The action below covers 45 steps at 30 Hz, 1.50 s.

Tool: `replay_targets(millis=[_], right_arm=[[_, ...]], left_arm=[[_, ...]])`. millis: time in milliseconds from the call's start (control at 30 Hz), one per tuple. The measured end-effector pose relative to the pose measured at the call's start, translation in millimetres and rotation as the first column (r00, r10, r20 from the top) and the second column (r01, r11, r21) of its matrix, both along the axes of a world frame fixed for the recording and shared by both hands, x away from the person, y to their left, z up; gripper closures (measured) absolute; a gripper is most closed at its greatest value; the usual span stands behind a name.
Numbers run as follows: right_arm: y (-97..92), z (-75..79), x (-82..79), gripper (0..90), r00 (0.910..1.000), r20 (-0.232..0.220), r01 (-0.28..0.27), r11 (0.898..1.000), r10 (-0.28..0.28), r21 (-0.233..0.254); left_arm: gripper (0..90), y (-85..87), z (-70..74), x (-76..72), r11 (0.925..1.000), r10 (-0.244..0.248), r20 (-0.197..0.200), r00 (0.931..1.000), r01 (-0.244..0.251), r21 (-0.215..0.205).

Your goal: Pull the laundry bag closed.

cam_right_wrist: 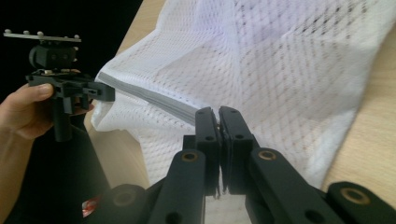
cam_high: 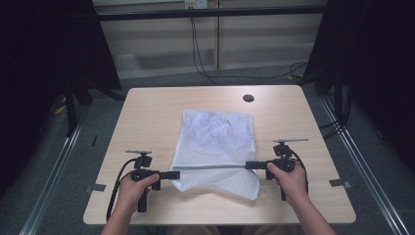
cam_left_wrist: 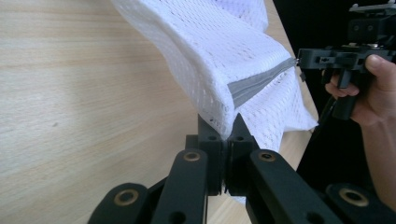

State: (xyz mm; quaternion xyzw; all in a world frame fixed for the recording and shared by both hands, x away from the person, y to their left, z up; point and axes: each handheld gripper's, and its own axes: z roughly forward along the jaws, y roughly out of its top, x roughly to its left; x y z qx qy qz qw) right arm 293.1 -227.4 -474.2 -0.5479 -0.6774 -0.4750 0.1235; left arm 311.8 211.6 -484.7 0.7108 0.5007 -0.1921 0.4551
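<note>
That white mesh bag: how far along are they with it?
Done: both ends of the grey zipper strip are pinched, by the left gripper and the right gripper, and it is pulled taut. In hand: the white mesh bag is stretched between them, its far part lying on the table. What comes after cannot be judged.

Bare table (cam_high: pixel 147 112) lies open at nine, three and twelve o'clock of the mesh bag (cam_high: pixel 218 142); only a dark round grommet (cam_high: pixel 248 98) sits toward one o'clock
</note>
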Motion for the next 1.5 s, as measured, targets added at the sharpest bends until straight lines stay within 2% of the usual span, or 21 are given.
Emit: replay_targets(millis=[233,400,633,1033,1167,1267,1400,1433,1500], right_arm=[[-5.9,0.2,0.1,87.1,0.9998,-0.003,0.018,1.000,-0.018,0.000],[-6.0,0.7,-0.3,87.1,0.9998,-0.003,0.017,1.000,-0.017,0.002],[-11.1,1.2,-0.6,87.1,0.9993,-0.001,0.036,0.999,-0.036,-0.011],[-17.9,2.0,-1.1,87.1,0.9981,0.000,0.062,0.998,-0.062,-0.014],[-19.3,2.4,-1.7,87.1,0.9968,0.004,0.079,0.996,-0.079,-0.036],[-19.4,2.1,-1.5,87.1,0.9970,0.002,0.077,0.996,-0.077,-0.034],[-18.8,3.6,-1.9,87.0,0.9966,0.022,0.080,0.996,-0.079,-0.051],[-18.0,5.4,-2.7,86.2,0.9955,0.047,0.086,0.993,-0.083,-0.076],[-18.3,6.7,-3.4,77.3,0.9916,0.083,0.107,0.990,-0.099,-0.090]], left_arm=[[87.9,2.1,0.2,0.5,1.0000,0.001,0.006,1.0000,-0.001,0.006],[88.0,1.2,0.5,0.1,1.0000,0.009,-0.004,0.9999,-0.009,-0.001],[88.1,4.8,1.1,0.4,0.9998,0.014,0.008,0.9999,-0.014,0.017],[88.1,4.8,1.2,-0.4,0.9996,0.018,-0.008,0.9998,-0.018,0.022],[88.1,5.4,0.7,-0.3,0.9993,0.022,-0.003,0.9997,-0.022,0.032],[88.0,4.9,0.7,-0.5,0.9994,0.019,-0.004,0.9998,-0.019,0.029],[87.1,3.4,1.1,-0.7,0.9997,0.008,0.003,1.0000,-0.008,0.024],[76.0,2.2,1.7,-1.3,0.9997,0.012,0.032,0.9994,-0.012,0.021],[67.8,2.3,1.9,-0.9,0.9994,-0.002,0.048,0.9988,0.001,0.035]])
